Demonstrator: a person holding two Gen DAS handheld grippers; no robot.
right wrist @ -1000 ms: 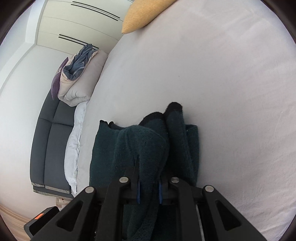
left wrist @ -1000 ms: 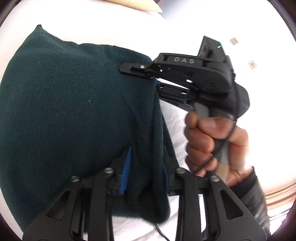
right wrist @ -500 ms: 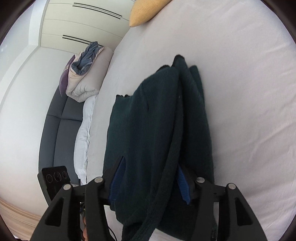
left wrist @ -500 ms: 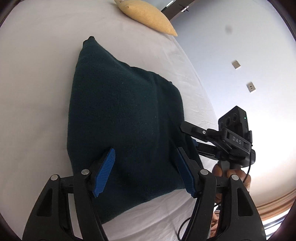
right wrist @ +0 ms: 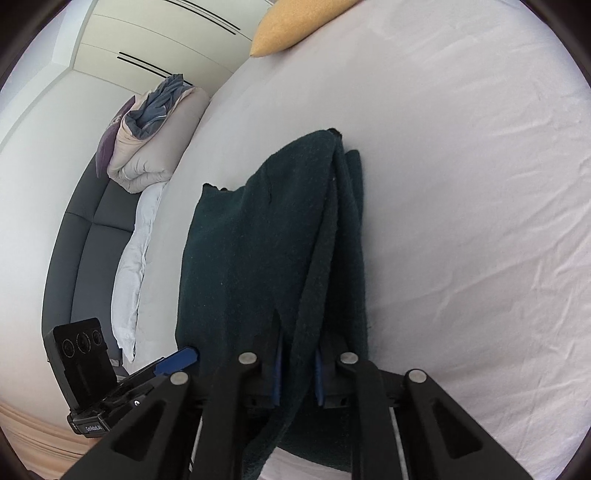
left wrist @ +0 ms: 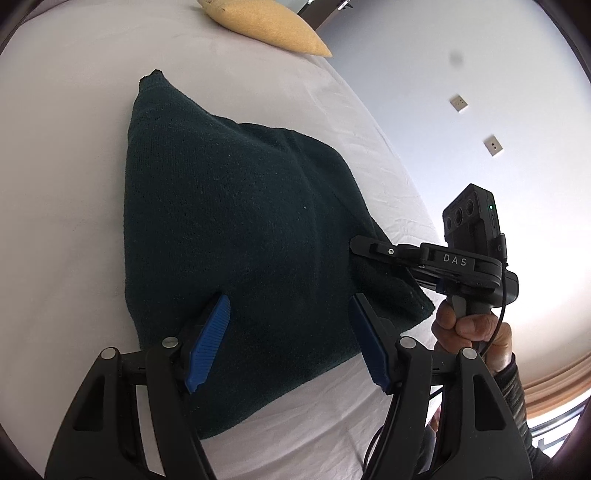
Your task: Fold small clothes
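One dark green sweater (left wrist: 236, 236) lies folded on the white bed (left wrist: 62, 177), a single yellow pillow (left wrist: 264, 26) well beyond it. Two hand-held grippers work it. The left hand-held gripper (left wrist: 291, 332) stands wide apart over the near edge, gripping nothing. The right hand-held gripper (right wrist: 298, 365) is narrowed onto a ridge of the sweater's edge, its blue pads pinching the cloth. One rolled duvet (right wrist: 155, 136) sits on a grey sofa (right wrist: 79, 236).

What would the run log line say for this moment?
dark green knit garment folded on white bed sheet | left claw open above it | right claw shut on garment edge
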